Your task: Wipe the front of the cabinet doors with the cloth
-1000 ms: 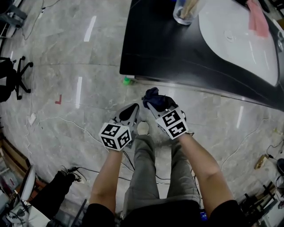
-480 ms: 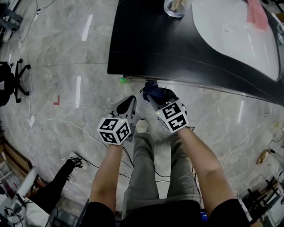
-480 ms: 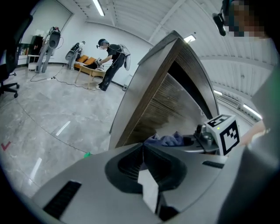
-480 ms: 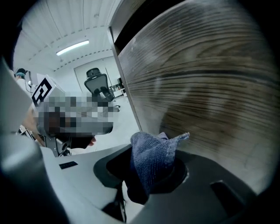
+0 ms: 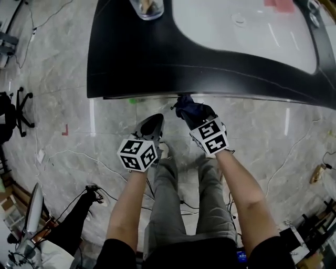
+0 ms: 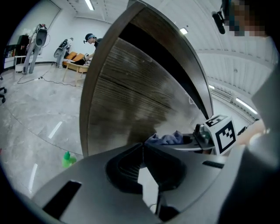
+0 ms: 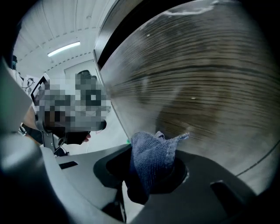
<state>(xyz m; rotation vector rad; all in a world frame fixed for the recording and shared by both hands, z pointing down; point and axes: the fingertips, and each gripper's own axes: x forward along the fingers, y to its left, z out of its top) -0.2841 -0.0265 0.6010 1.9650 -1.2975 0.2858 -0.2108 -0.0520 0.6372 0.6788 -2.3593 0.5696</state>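
Since a second ago, both hand-held grippers have moved in toward the vanity cabinet, and its glossy black countertop [image 5: 157,58] now fills the far half of the head view, with the cloth at its near edge. The person stands on a grey marble floor [image 5: 63,79], arms stretched forward and down. The right gripper [image 5: 190,114] has its jaws clamped on a bunched dark blue knitted cloth [image 7: 151,159], held up close to the brown wood-grain cabinet door [image 7: 197,87] just under the counter's near edge; whether the cloth touches the door cannot be told. The left gripper [image 5: 154,123], just left of the right one, has its jaws pressed together with nothing between them and points at the same door. A small green bottle [image 6: 67,159] stands on the floor at the cabinet's left corner. On the counter, a white oval basin [image 5: 236,37] lies to the right and a clear glass cup [image 5: 147,8] sits at the far left.
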